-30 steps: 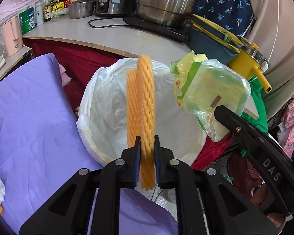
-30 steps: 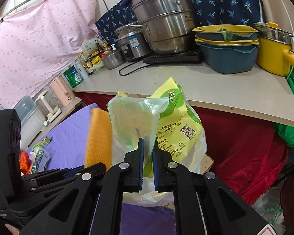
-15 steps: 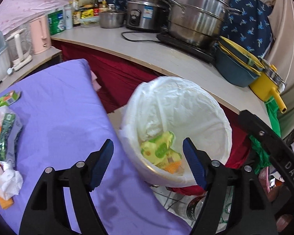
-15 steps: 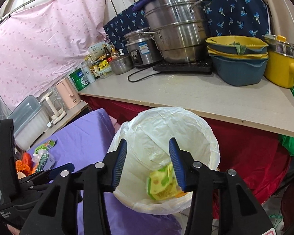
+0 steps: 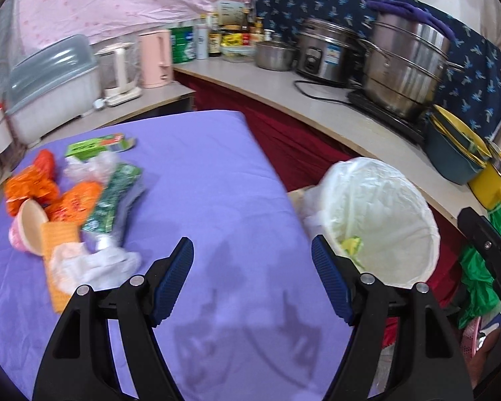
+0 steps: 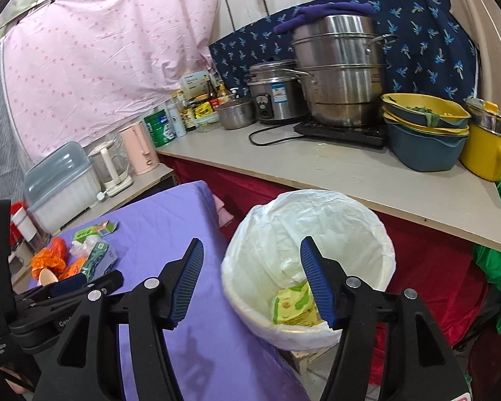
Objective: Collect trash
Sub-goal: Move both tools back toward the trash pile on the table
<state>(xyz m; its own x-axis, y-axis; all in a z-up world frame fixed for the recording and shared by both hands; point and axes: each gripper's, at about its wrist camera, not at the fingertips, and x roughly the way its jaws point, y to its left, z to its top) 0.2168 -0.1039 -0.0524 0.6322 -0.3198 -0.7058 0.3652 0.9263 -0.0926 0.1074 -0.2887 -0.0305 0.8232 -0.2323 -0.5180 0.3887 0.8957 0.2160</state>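
Observation:
A white-lined trash bin (image 6: 309, 257) (image 5: 380, 220) stands beside the purple table (image 5: 200, 193). A yellow-green wrapper (image 6: 294, 307) lies at its bottom. My right gripper (image 6: 252, 284) hangs over the bin's near rim, its jaws still opening with nothing between them. My left gripper (image 5: 252, 280) is open and empty above the purple cloth. To its left lies a trash pile: orange wrappers (image 5: 33, 187), a green packet (image 5: 112, 200), a pink cup (image 5: 26, 230), white tissue (image 5: 90, 264) and a green box (image 5: 97, 145).
A counter (image 6: 334, 170) behind the bin carries steel pots (image 6: 340, 67), a rice cooker (image 6: 275, 92), stacked bowls (image 6: 424, 133), a yellow pot (image 6: 487, 147) and bottles. A side shelf holds a pink kettle (image 5: 155, 58) and a plastic box (image 5: 53, 83). Red cloth hangs under the counter.
Both grippers let go over the bin: the orange net sleeve and the yellow-green bag dropped in. Both jaws opened. The left gripper swung left over the purple table; the right one rose.

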